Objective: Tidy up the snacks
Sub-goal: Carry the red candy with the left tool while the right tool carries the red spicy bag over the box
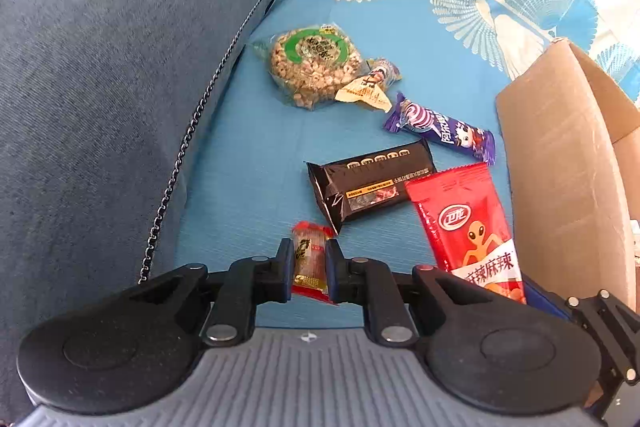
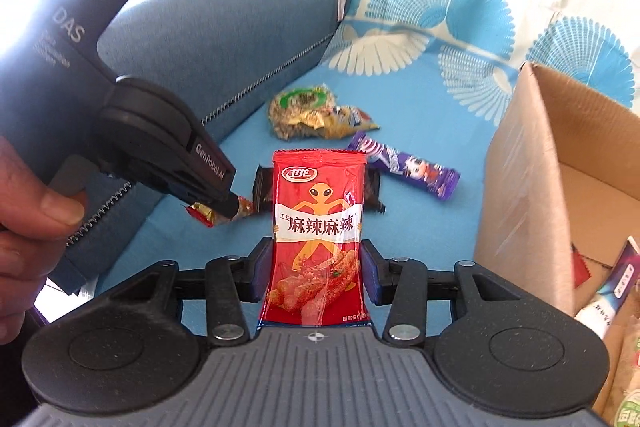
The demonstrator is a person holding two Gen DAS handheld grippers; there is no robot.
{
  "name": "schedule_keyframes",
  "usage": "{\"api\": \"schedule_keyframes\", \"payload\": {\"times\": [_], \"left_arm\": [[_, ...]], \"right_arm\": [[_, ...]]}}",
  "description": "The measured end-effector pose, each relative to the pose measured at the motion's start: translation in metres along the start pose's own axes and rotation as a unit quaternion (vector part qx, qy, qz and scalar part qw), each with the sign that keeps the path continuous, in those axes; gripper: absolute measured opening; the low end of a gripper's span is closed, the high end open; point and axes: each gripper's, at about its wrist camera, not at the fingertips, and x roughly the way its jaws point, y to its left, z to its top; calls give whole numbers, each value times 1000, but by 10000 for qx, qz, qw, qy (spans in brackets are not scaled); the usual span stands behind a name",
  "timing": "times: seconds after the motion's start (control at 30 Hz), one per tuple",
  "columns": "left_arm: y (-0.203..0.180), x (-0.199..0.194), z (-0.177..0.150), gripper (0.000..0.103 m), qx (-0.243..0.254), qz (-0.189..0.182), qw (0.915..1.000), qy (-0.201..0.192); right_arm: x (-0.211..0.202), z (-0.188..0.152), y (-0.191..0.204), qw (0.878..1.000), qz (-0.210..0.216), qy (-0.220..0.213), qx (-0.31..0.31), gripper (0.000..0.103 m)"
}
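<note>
Hard to see: the box (image 2: 520, 163) is cut off at the right edge in both views, so only part of its inside shows.
Also hidden: the black pack (image 1: 370, 183) lies partly behind the red bag (image 2: 318, 231) in the right view; only its ends peek out.
Also hidden: the small gold wrap (image 1: 364, 91) lies on the edge of the round cake (image 1: 308, 65), and a bit of another wrapper (image 1: 386, 69) sticks out behind it. I cannot tell what that one is.
Box: brown cardboard, open on top, standing on the blue cloth (image 1: 248, 155) at the right.
In the box: a few packs show in the bottom right corner of the right view. One is pale with a purple end (image 2: 616, 291). The others are too cut off to name.
Left gripper (image 1: 310, 259): its fingers are clamped on a small red candy (image 1: 310, 263), just above the cloth, near the black pack.
Right gripper (image 2: 318, 267): its fingers are clamped on the sides of the red bag. The bag stands up straight with an orange alien on it, lifted off the cloth, beside the box.
Hand (image 2: 28, 219): a person's hand holds the left gripper's handle at the left edge.
Still on the cloth: the round cake, the gold wrap, a purple bar (image 1: 440, 127) and the black pack.
Cushion (image 1: 120, 67): big, blue-grey, left of the snacks.
</note>
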Motion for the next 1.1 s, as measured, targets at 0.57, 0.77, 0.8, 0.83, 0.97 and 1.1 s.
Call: {"api": "schedule_keyframes", "payload": {"times": [0.57,0.77,0.8,0.83,0.97,1.1], "left_arm": [[-8,-27,1,17,-61,-170,9991,-392],[-11,-35,5,17,-213,-326,9974,-607],[-12,-37,5,17,-212,-354,9970,-648],[-13,-39,5,17,-204,-394,9966,-692],[-18,-45,8,17,-216,-526,9946,-865],[-23,-51,10,17,-294,-610,9920,-1061]], "right_arm": [[-70,16,-19,9933,110,-1137,-147,47],[-109,36,-54,9855,-96,-1685,-196,47],[-114,36,-62,9840,-158,-1764,-210,47],[-119,35,-69,9826,-225,-1833,-192,47],[-120,18,-100,9821,-358,-1808,381,47],[-121,15,-113,9805,-451,-1784,687,47]]}}
